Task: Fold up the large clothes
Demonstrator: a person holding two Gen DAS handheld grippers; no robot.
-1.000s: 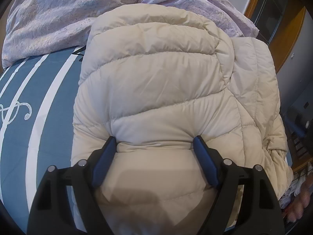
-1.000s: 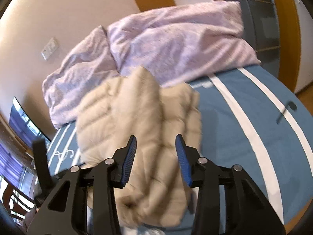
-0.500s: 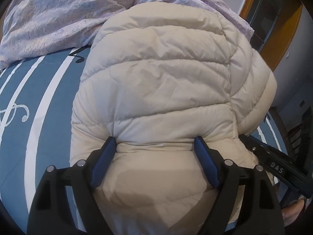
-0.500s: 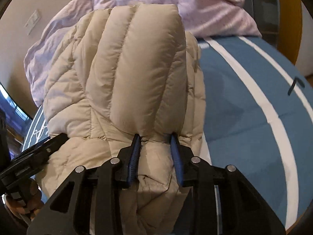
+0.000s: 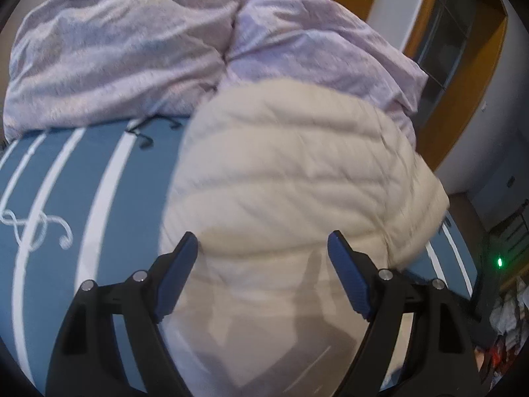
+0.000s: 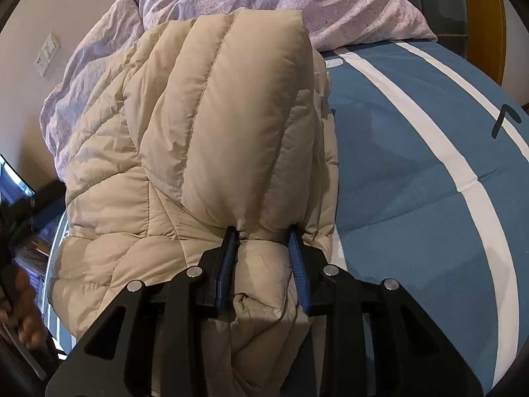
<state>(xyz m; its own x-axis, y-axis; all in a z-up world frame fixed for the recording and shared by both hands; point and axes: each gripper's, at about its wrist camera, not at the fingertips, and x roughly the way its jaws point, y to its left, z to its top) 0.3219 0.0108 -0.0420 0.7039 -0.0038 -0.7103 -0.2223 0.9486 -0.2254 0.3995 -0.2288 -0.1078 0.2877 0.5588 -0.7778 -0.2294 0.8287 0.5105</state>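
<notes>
- On the blue striped bedspread (image 6: 413, 172), a beige puffer jacket (image 6: 211, 125) is lying bunched.
- Right gripper (image 6: 264, 251) is pinching a jacket fold.
- Left gripper (image 5: 263, 264) is hanging wide apart over the jacket (image 5: 297, 182), gripping nothing.

Matt quilted cloth jacket (image 6: 211, 125), crinkled cotton duvet (image 6: 347, 3)

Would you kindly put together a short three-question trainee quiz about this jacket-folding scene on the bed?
1. True or false: the right gripper is pinching a fold of the beige puffer jacket.
2. Which bedding lies behind the jacket: (a) lilac duvet, (b) green towel, (c) red pillow?
3. Fill in: the left gripper has its jaws standing ____ over the jacket.

Key: 1 true; 2 a; 3 open, its blue pads clear of the fabric.
</notes>
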